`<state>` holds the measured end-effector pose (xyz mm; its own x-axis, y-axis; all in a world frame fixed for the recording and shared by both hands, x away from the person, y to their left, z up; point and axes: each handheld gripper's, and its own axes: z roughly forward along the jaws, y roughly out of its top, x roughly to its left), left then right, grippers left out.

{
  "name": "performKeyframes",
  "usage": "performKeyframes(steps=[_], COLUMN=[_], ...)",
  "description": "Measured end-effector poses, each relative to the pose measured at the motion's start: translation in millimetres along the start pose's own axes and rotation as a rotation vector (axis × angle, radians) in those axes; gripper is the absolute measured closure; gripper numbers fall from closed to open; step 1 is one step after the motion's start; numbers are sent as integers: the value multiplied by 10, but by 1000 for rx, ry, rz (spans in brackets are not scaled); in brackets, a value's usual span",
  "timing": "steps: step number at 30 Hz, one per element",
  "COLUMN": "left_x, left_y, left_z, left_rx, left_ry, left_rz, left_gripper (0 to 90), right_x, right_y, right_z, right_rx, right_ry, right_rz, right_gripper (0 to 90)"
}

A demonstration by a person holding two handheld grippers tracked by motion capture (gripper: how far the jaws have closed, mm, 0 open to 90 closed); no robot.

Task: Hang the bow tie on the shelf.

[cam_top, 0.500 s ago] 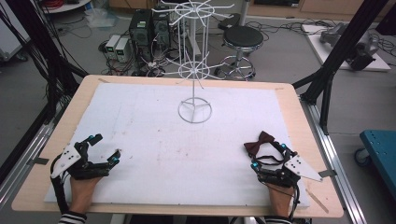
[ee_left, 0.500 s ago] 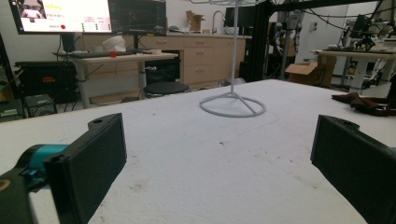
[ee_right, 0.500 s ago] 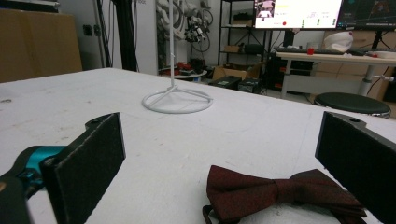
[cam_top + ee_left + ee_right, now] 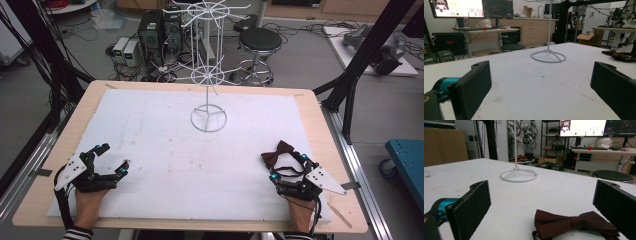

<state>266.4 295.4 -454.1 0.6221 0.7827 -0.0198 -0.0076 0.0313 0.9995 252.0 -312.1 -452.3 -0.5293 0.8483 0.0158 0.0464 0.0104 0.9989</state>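
- The surface [image 4: 165,150] is a wide white pad on a wooden board, and it carries everything else.
- The wire stand [image 4: 208,75] rises at the far middle of the surface, its round base [image 4: 518,175] resting flat on the white pad.
- The left tongs [image 4: 114,159] sit well to the left of the stand, at the near edge of the surface; their jaws are spread wide with nothing but bare pad between them.
- The right tongs [image 4: 288,166] sit to the right of the stand at the near edge, jaws spread wide and gripping nothing.
- The dark red bow tie [image 4: 574,223] lies flat on the pad near and to the right of the stand, between the right tongs' jaws and close beside one of them; I cannot tell whether it touches that jaw.
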Motion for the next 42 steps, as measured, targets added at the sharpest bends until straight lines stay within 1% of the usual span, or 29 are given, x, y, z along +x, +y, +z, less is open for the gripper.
performKeyframes(steps=[3,4,6,8,9,10,11,13,16,18,19,21,22,23,24,25,26,27,28,30,33,35,37,39,41,42], left_x=[0,-1,-2,-1,-2,-1,-2,-2,-1,-1,-2,-2,-4,-2,-2,-3,-4,-4,-3,-3,-4,-3,-4,-5,-4,-5], left_y=[1,0,0,0,0,0,0,0,1,1,1,1,1,1,1,1,0,0,1,1,1,1,1,0,1,1], left_z=[0,1,2,2,3,2,3,3,2,3,3,4,4,2,2,4,4,4,4,5,4,3,5,4,4,4], left_rx=[0,1,0,0,0,2,0,0,3,3,3,1,2,4,4,1,1,1,1,1,3,4,2,2,3,2], left_ry=[0,0,4,5,5,4,5,4,3,3,4,4,4,4,4,4,5,5,4,4,6,5,6,7,7,6], left_rz=[2,2,-1,-1,-1,1,-1,-2,2,2,2,0,0,3,3,0,-2,-2,-1,-1,1,3,-1,-2,1,0], left_gripper=[39,39,39,39,39,39,39,39,39,39,39,39,39,39,39,39,39,39,39,39,39,39,39,39,39,39], right_x=[-13,-11,-10,-8,-9,-9,-9,-21,-49,-83,-101,-134,-187,-187,-219,-242,-283,-283,-296,-326,-384,-420,-447,-492,-528,-544], right_y=[8,10,20,67,133,133,170,248,366,440,485,537,585,585,604,626,671,671,696,738,779,809,834,858,878,888], right_z=[10,13,25,42,46,46,46,53,68,82,92,107,131,131,150,166,212,212,233,273,330,364,392,432,461,473], right_rx=[10,12,3,21,20,20,23,33,82,104,125,147,173,173,185,208,251,251,264,285,311,341,361,398,439,449], right_ry=[5,-5,7,6,11,11,18,29,46,59,69,75,77,77,86,92,98,98,101,119,140,155,170,187,221,242], right_rz=[10,12,27,10,-1,-1,-2,-21,-48,-77,-82,-94,-88,-88,-86,-84,-107,-107,-123,-152,-164,-171,-188,-210,-233,-242], right_gripper=[7,7,7,7,7,7,7,7,7,7,7,7,7,7,7,7,7,7,7,7,7,7,7,7,7,7])
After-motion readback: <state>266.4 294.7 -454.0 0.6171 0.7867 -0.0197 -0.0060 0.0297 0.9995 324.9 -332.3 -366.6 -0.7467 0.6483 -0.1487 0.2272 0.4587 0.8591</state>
